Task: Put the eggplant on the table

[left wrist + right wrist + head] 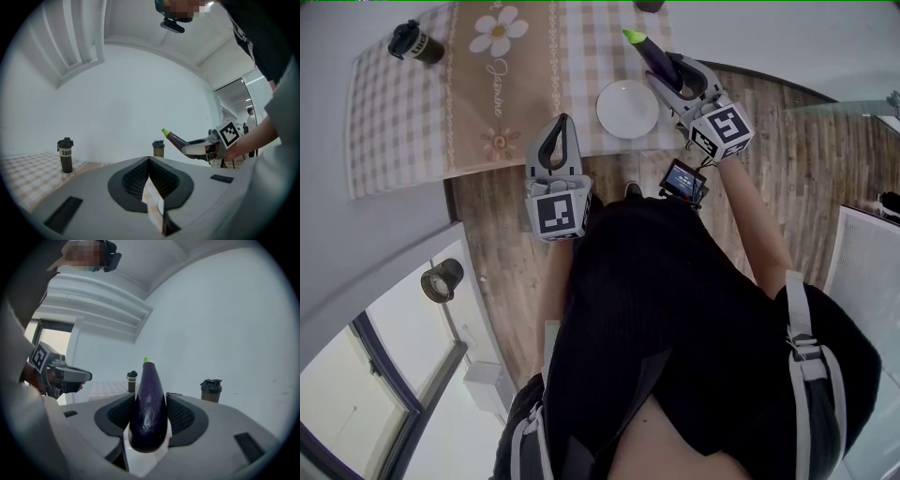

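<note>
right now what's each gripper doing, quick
left gripper: closed, nothing between its jaws
right gripper: closed on the glossy dark purple eggplant, held above the table

A table (394,141) under a tablecloth (384,94) lies ahead of the person. A plate (627,109) sits near its front edge. The left gripper (562,122) is just left of the plate. The right gripper (667,73) is to the plate's right and holds an eggplant (649,49) above the table, behind the plate. One shaker bottle (414,42) lies on its side at the far left, and another bottle (650,5) is beyond the eggplant.
</note>
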A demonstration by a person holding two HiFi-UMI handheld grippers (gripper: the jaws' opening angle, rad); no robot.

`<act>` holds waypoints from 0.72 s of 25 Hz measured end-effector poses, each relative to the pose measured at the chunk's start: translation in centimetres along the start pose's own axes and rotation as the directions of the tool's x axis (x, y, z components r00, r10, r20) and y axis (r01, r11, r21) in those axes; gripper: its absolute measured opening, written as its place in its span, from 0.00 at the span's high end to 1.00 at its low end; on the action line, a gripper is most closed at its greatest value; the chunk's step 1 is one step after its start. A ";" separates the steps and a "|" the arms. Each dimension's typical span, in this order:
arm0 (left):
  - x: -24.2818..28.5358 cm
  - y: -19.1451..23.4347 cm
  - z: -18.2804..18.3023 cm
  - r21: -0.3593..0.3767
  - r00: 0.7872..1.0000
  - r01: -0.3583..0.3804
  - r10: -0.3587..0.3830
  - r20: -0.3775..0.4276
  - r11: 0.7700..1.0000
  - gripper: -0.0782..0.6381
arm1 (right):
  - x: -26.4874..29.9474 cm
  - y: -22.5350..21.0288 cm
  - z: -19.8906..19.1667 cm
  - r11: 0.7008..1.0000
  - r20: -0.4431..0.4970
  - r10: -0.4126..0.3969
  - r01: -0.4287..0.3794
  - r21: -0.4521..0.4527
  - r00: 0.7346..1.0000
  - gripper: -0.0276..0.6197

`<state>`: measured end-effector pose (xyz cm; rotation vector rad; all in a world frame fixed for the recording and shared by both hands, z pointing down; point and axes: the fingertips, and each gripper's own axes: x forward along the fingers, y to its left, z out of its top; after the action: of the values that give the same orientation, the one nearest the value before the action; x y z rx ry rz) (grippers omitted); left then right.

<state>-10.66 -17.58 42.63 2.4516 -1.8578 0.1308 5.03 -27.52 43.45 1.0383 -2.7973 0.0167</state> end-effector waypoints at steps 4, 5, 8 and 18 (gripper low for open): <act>-0.1 0.3 0.0 0.002 1.000 -0.011 0.011 0.007 1.000 0.89 | 0.5 0.4 -1.2 1.000 -0.034 0.017 -0.017 0.002 0.999 0.62; -0.1 0.3 0.1 0.000 1.000 -0.011 0.011 0.011 1.000 0.89 | 0.7 0.5 -1.6 1.000 -0.043 0.020 -0.020 0.005 0.999 0.62; -0.2 0.4 0.3 -0.008 1.000 -0.012 0.012 0.015 1.000 0.89 | 1.1 0.7 -2.6 1.000 -0.073 0.029 -0.029 0.013 0.997 0.62; -0.6 1.3 -0.1 -0.007 0.999 -0.032 0.032 0.006 0.999 0.89 | 2.2 1.9 -6.4 0.997 -0.195 0.069 -0.073 -0.011 0.978 0.62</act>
<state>-12.09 -17.32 42.68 2.4210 -1.8973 0.1176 3.02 -27.08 50.17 0.8808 -2.6499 0.0960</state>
